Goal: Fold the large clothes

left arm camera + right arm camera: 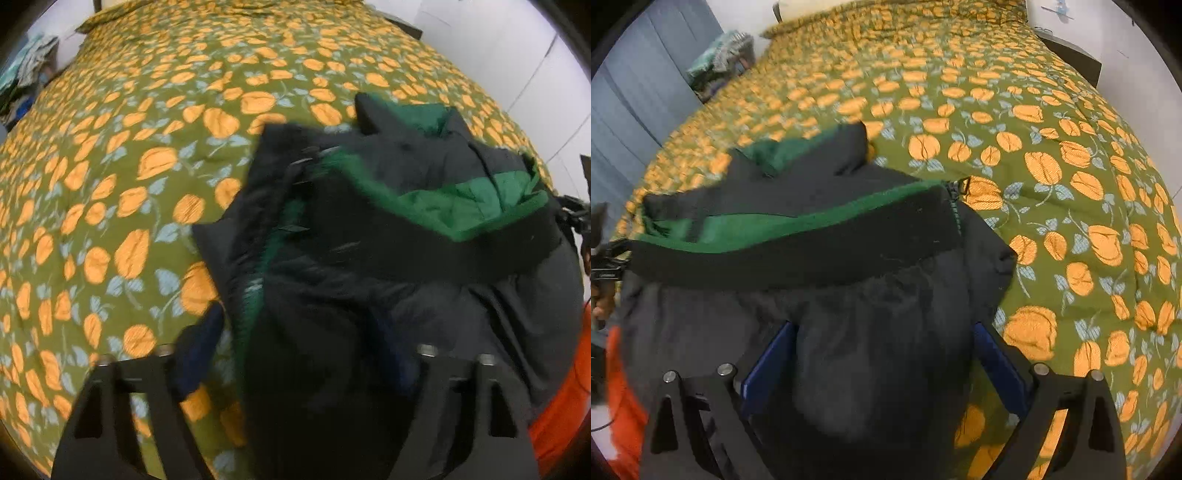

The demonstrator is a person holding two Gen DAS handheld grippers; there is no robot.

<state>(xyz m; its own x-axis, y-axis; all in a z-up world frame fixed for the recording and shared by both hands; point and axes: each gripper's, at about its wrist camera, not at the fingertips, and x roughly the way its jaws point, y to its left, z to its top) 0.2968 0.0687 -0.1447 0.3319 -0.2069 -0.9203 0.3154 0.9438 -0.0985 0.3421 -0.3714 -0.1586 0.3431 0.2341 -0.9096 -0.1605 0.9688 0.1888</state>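
A large black jacket with green lining (388,236) lies bunched on the bed, also in the right wrist view (820,266). My left gripper (299,343) stands with its fingers wide apart around the jacket's left part; black fabric fills the gap. My right gripper (882,350) has its blue-padded fingers (768,365) wide apart, with a fold of the jacket bulging between them. Neither pair of fingers presses the cloth. The fingertips are partly hidden by fabric.
The bed carries a green quilt with orange flowers (147,155) (1052,177). A pile of clothes (720,59) sits at the far left edge. An orange cloth (561,398) (620,398) lies beside the jacket. A dark nightstand (1071,55) stands at the far right.
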